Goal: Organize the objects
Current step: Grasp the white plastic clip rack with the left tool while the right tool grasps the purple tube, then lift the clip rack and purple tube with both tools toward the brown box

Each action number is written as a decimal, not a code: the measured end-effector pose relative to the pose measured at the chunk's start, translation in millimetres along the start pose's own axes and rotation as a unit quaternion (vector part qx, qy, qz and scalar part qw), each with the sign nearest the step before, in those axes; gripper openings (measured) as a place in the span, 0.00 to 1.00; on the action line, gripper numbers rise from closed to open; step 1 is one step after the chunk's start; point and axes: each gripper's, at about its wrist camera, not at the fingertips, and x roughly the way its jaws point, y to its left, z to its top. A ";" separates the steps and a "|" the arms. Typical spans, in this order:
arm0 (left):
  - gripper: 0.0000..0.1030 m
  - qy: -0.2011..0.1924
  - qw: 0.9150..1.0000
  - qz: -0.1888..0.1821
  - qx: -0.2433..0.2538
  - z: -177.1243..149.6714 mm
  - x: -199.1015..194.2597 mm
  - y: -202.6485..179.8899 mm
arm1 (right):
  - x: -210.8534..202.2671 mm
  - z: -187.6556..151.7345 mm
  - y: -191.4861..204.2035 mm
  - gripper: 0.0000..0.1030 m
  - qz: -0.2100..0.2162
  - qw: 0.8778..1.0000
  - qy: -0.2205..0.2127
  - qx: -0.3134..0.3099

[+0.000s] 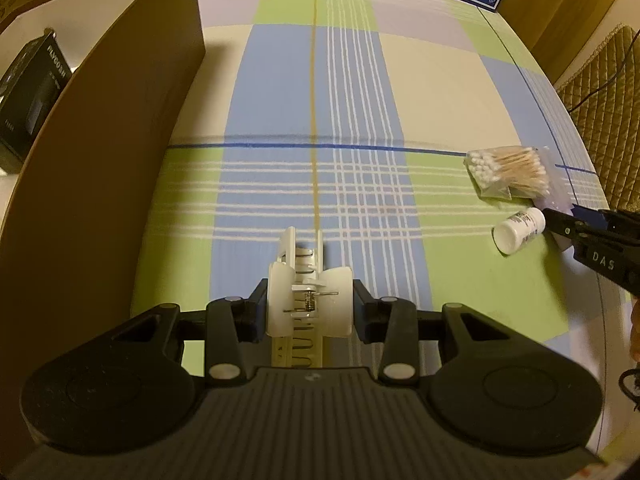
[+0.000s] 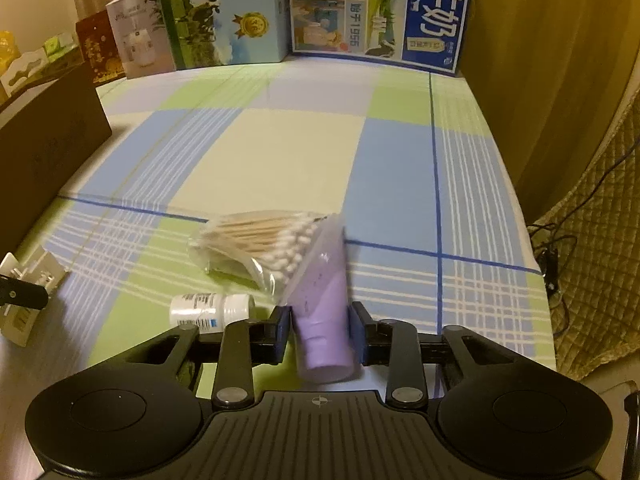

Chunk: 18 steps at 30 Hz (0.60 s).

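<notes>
The right hand-held gripper is closing its jaws around a purple tube, whose long axis is running straight ahead between the fingers, cap end nearest the camera. The left hand-held gripper is clamping a white hair clip above the tabletop.

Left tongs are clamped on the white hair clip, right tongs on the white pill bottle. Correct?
Not quite. The right tongs grip the purple tube; the white pill bottle lies free beside them, per the right wrist view. The left tongs do clamp the hair clip.
</notes>
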 end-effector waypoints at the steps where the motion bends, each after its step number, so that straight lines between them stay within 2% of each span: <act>1: 0.34 0.000 1.000 -0.001 -0.002 -2.4 -1.2 0.4 | -2.1 -2.6 -0.1 0.28 -0.001 1.000 -0.001 0.000; 8: 0.34 0.007 1.000 -0.008 -0.003 -18.7 -10.1 2.5 | -28.0 -29.6 -7.0 0.27 0.002 0.999 0.020 0.030; 12: 0.34 0.011 1.000 -0.013 -0.001 -30.1 -16.4 3.4 | -45.8 -49.5 -6.4 0.27 0.004 0.999 0.032 0.021; 18: 0.34 0.014 1.000 -0.024 0.002 -48.1 -24.4 2.2 | -67.2 -74.3 -1.6 0.27 0.034 0.998 0.043 0.016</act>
